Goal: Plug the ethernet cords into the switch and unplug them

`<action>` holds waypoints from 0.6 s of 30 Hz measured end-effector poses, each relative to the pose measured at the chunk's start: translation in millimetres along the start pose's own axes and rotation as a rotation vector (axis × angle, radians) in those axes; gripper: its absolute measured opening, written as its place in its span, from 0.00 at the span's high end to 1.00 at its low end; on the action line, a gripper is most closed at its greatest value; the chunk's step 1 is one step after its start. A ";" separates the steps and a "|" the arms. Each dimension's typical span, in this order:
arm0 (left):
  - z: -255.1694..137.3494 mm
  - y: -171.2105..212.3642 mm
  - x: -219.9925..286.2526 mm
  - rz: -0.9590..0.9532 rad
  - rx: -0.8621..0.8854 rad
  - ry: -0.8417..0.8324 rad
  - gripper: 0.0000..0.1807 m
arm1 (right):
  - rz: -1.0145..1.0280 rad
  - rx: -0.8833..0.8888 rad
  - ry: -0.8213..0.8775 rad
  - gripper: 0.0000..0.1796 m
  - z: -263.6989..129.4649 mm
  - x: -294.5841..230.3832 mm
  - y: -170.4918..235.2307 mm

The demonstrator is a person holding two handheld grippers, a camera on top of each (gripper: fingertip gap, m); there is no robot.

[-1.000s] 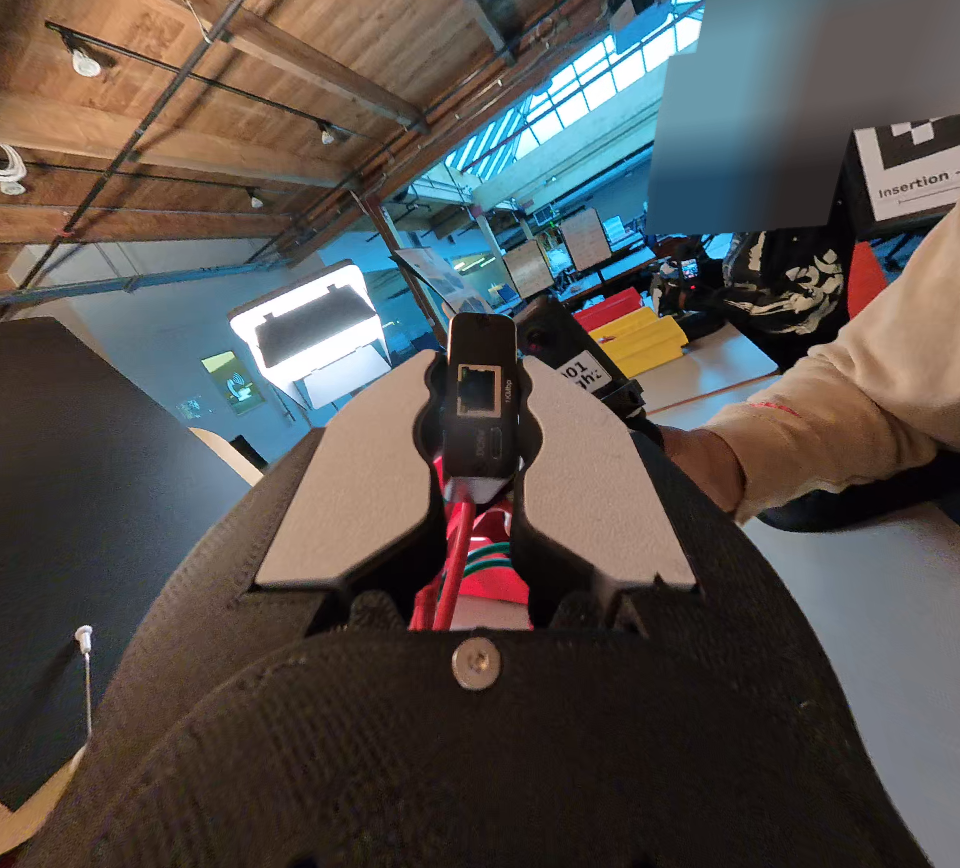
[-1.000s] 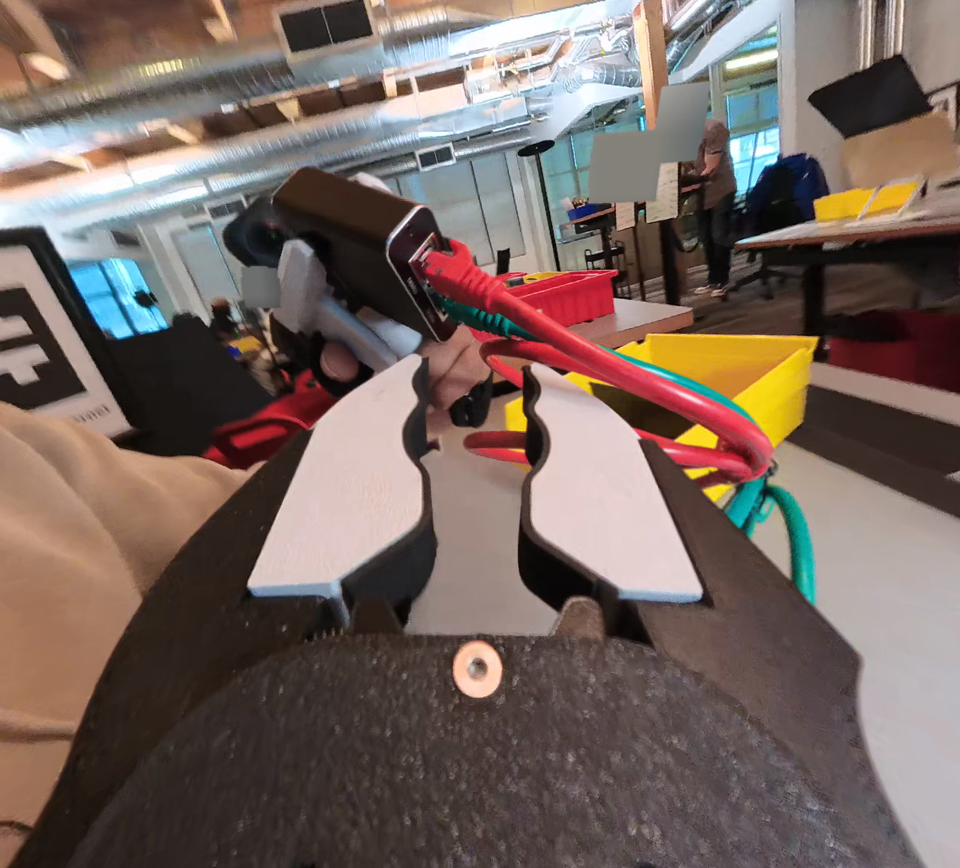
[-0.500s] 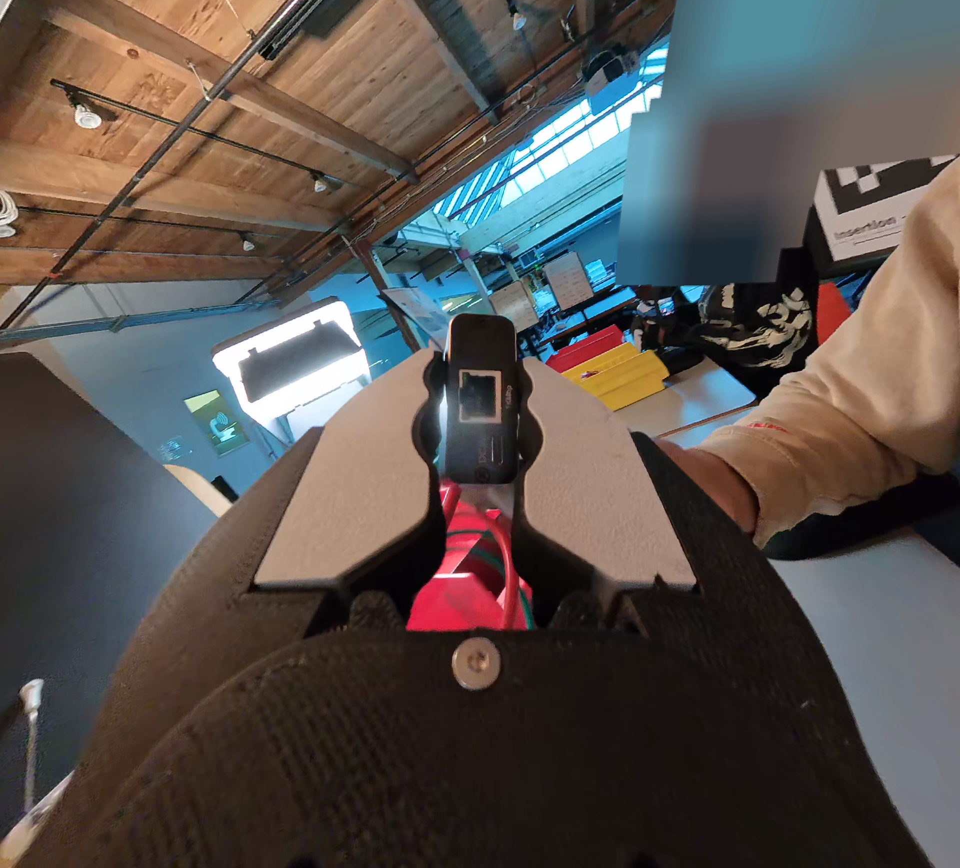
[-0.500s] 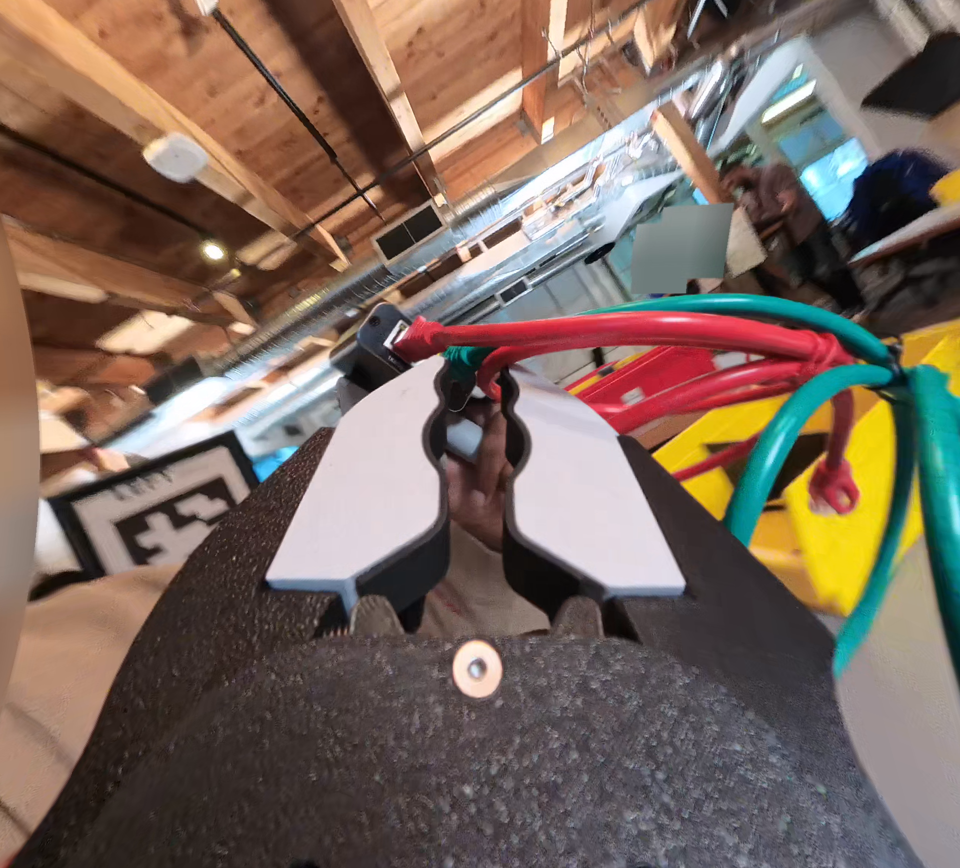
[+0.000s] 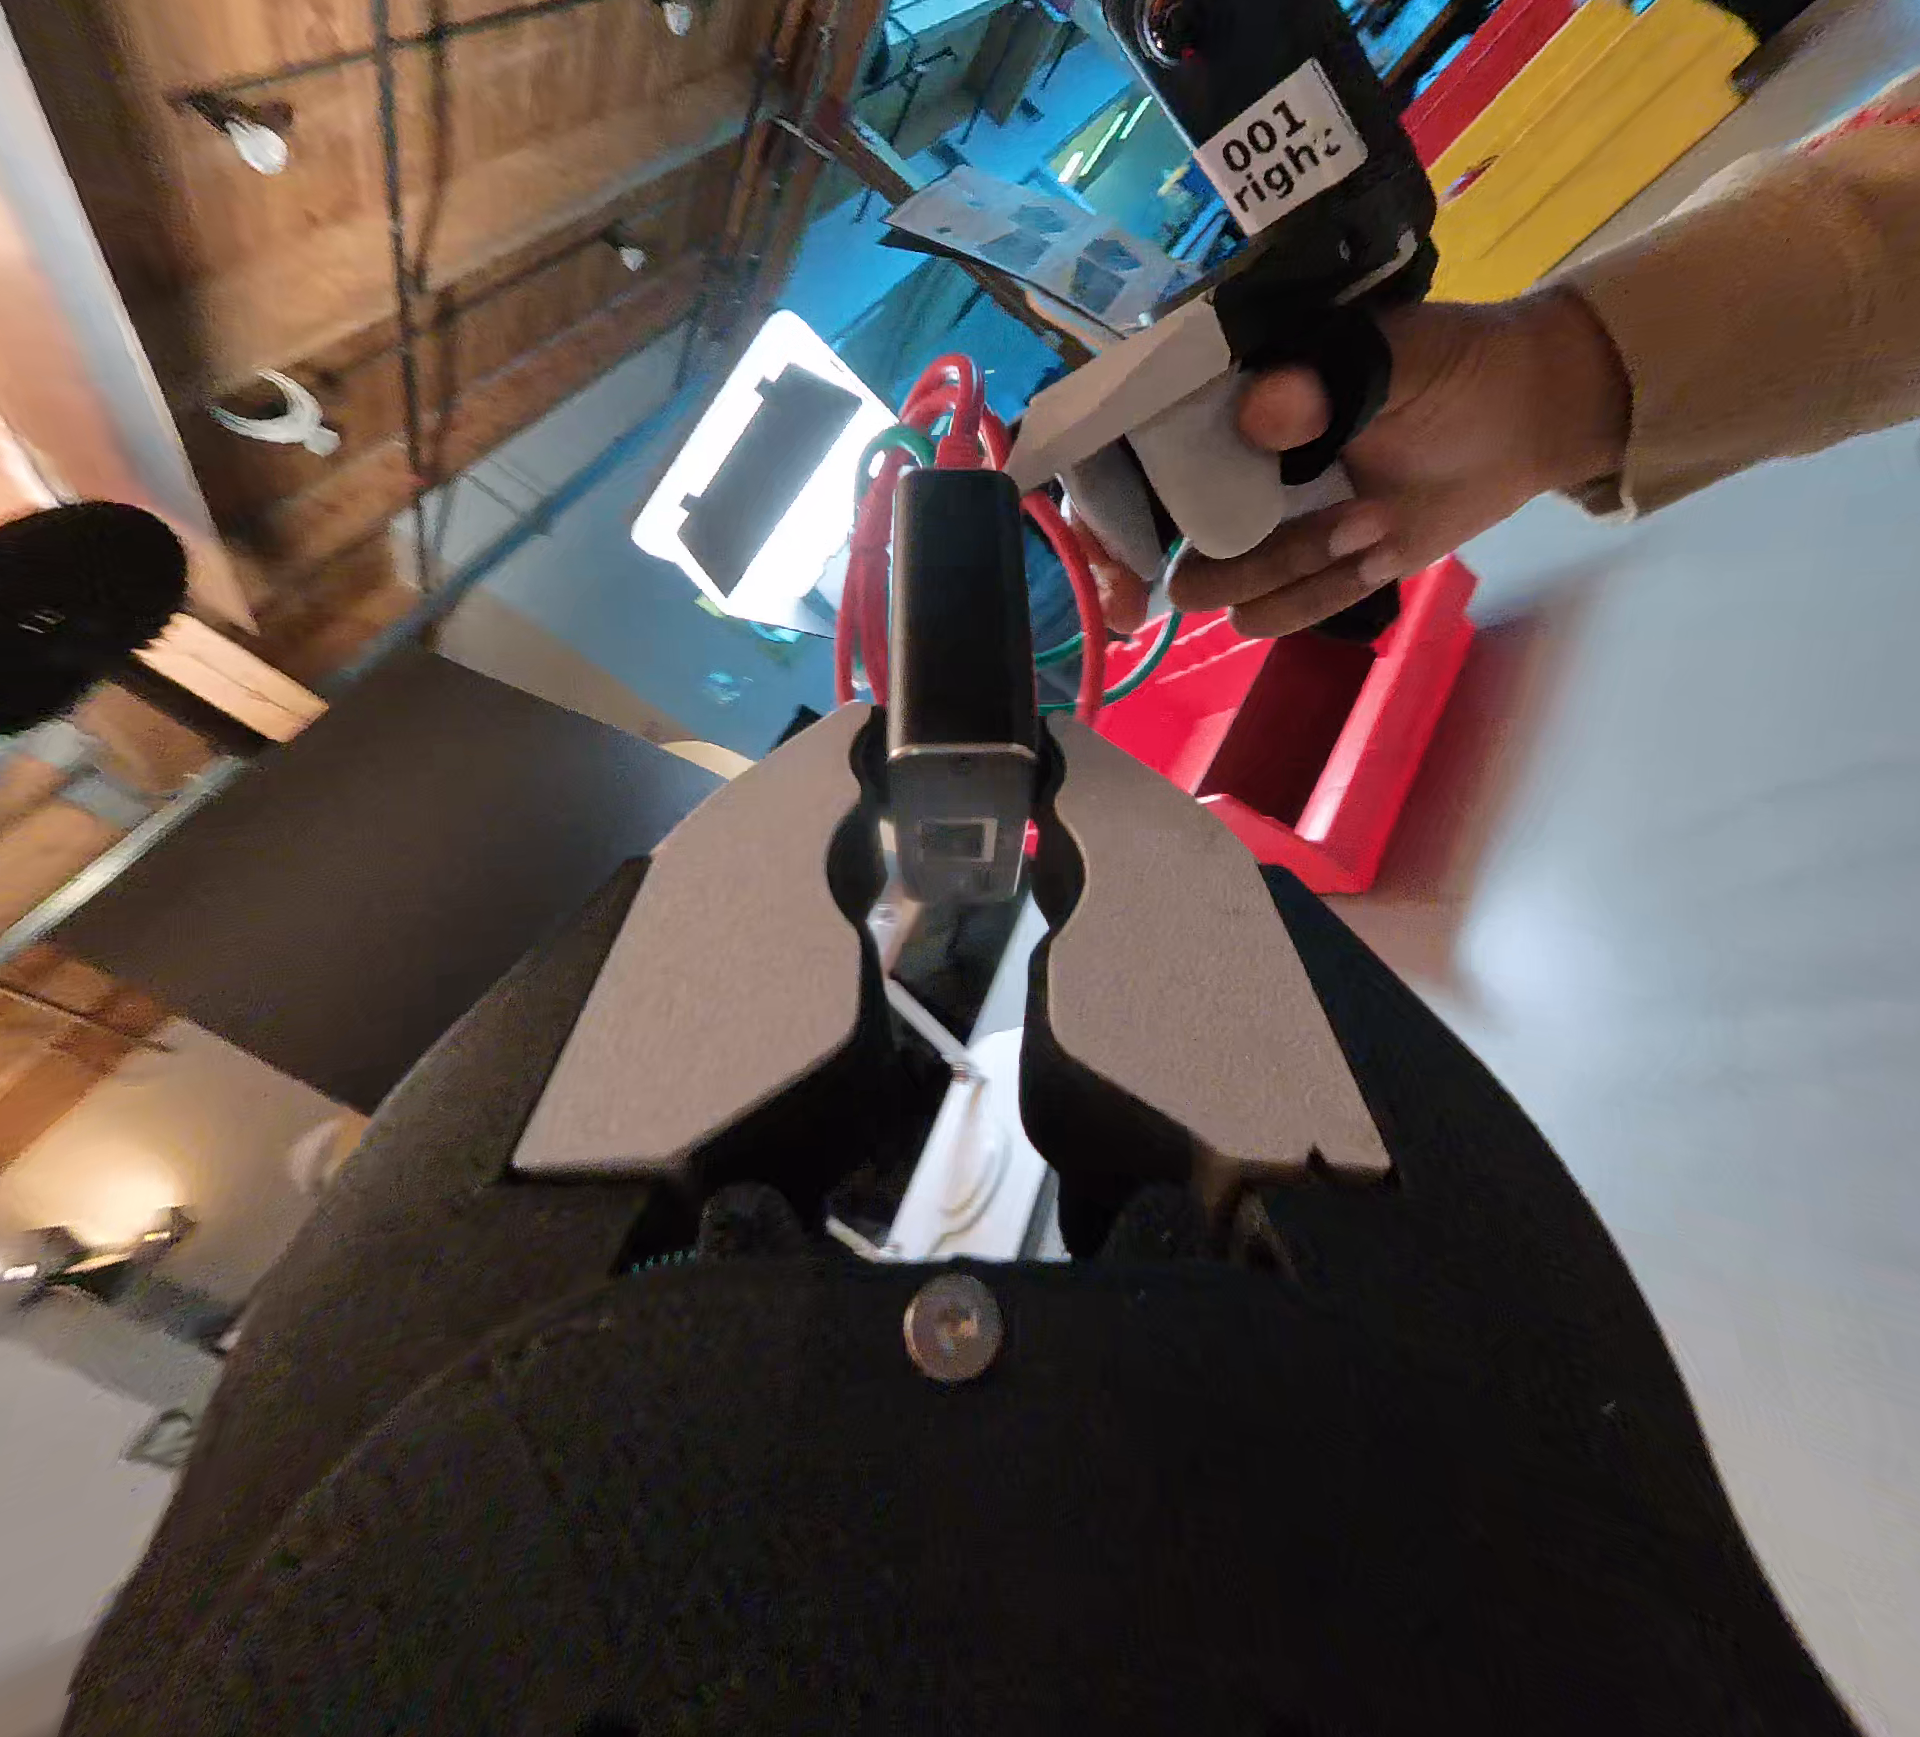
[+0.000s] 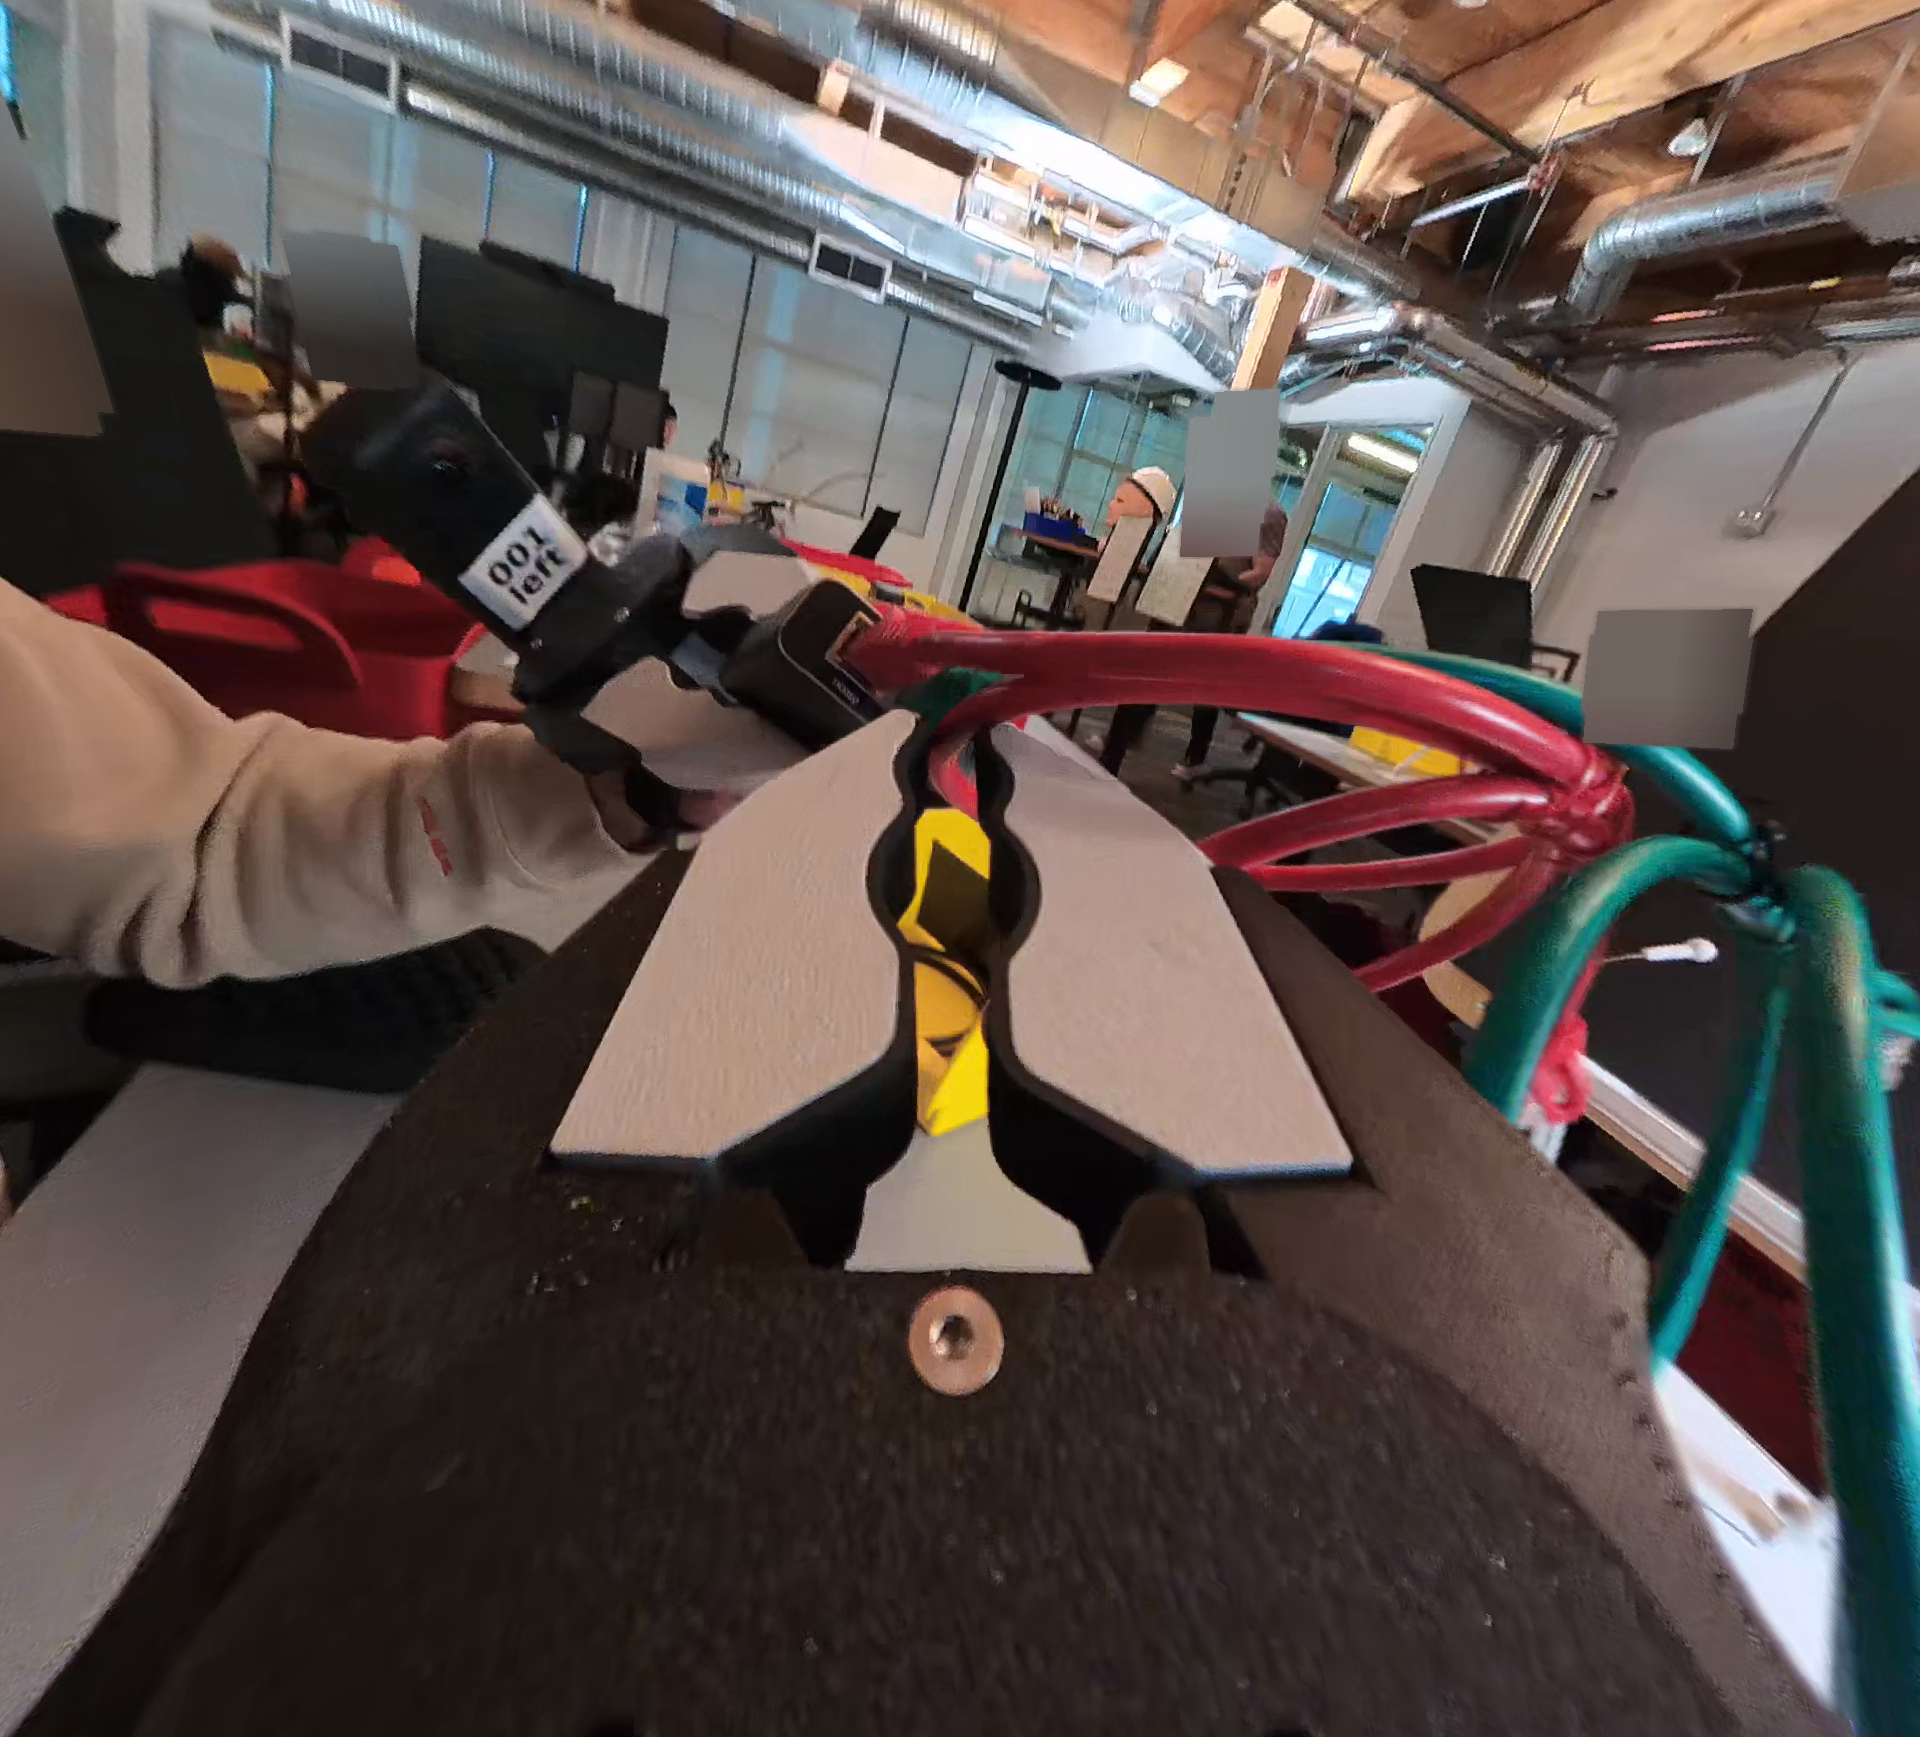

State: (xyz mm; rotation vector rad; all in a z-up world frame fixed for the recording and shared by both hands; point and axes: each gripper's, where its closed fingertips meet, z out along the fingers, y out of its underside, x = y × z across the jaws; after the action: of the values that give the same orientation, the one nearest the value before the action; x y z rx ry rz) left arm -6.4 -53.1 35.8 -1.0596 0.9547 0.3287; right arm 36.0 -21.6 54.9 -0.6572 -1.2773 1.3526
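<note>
Right wrist view: right gripper [image 6: 951, 752] nearly closed at the red cord [image 6: 1247, 664]; gripping or merely close, cannot tell. At 10 o'clock, left gripper [image 6: 769, 643] clenched round the black switch [image 6: 805, 685], red plug seated, green cord [image 6: 1662, 773] alongside. Probably the unplugging step. Next: pinch by the plug, press latch, pull straight.

One black switch [image 5: 961, 638], one red cord [image 6: 1226, 664], one green cord [image 6: 1662, 877], two grippers: left [image 5: 958, 757], right [image 6: 951, 747].
</note>
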 end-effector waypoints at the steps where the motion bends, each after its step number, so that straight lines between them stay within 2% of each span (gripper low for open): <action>1: -1.1 -1.3 -2.6 0.051 -0.010 -0.024 0.86 | -0.021 -0.025 -0.006 0.97 -0.8 -0.4 -0.6; 2: -2.5 -1.9 -5.2 0.103 -0.025 -0.047 0.86 | -0.063 -0.039 -0.002 1.00 -2.4 -0.4 -2.7; 5: -6.7 -3.6 -10.9 0.196 -0.052 -0.078 0.86 | -0.168 -0.120 -0.036 0.98 -5.2 -8.6 -5.7; 9: -6.2 3.7 -4.2 0.345 -0.118 -0.052 0.86 | -0.364 -0.254 -0.021 0.82 -7.6 -12.2 -1.9; 12: -1.5 7.0 8.2 0.401 -0.138 -0.011 0.86 | -0.664 -0.380 0.048 0.69 -8.5 -3.2 17.2; 15: 3.8 5.6 26.1 0.419 -0.124 0.051 0.86 | -0.839 -0.433 0.033 0.64 -3.2 -7.3 37.0; 18: 9.0 -0.5 48.3 0.433 -0.095 0.125 0.86 | -0.946 -0.474 -0.023 0.64 2.4 -18.3 56.9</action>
State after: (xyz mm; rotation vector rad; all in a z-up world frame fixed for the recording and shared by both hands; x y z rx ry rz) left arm 26.2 -55.2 -0.8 -0.9616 1.2926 0.6751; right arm 19.3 -28.5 -2.1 -0.2585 -1.6415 0.2834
